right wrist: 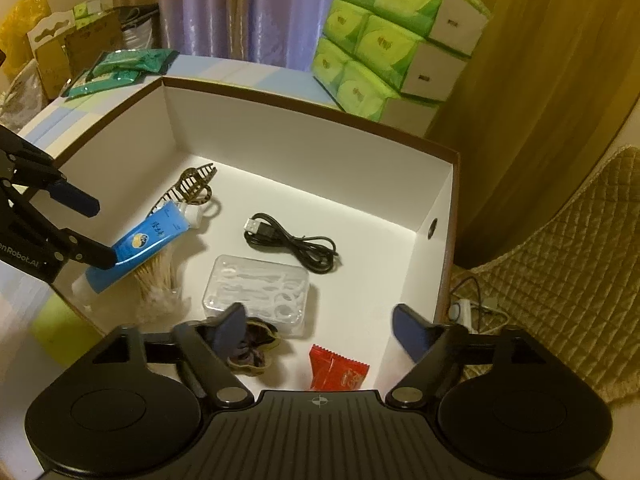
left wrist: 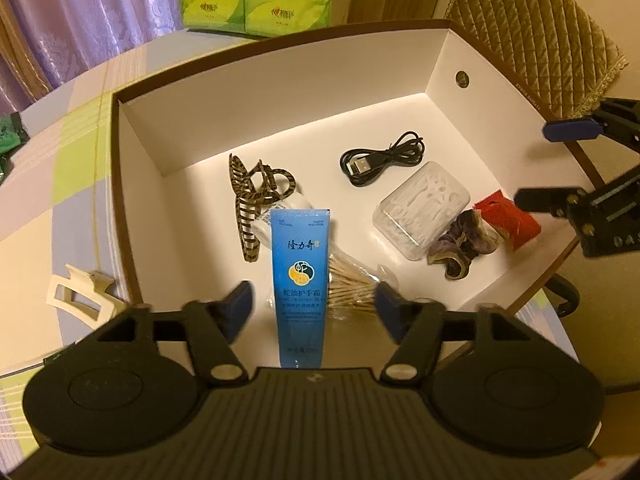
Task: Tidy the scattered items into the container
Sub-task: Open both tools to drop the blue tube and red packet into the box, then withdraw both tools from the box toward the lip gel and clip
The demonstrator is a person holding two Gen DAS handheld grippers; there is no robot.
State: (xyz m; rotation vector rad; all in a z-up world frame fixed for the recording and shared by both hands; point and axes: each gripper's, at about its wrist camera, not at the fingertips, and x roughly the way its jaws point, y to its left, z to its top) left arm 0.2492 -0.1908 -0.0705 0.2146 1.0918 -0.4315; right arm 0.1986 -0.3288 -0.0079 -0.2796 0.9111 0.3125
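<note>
Blue hand-cream tube (left wrist: 300, 276) lying between spread left jaws, inside box (left wrist: 280, 76), right jaws spread too

Left gripper (left wrist: 314, 306): held over the near edge of the box (left wrist: 280, 80), fingers spread wide, nothing gripped.
Hand cream tube (left wrist: 300, 280): blue, laid between the fingers, resting on cotton swabs (left wrist: 350, 280).
Hair claw (left wrist: 256, 200): striped, lodged by the tube's far end.
Cable (left wrist: 380, 160): black, coiled beside a clear floss-pick case (left wrist: 420, 208).
White hair clip (left wrist: 80, 296): left outside on the table.
</note>
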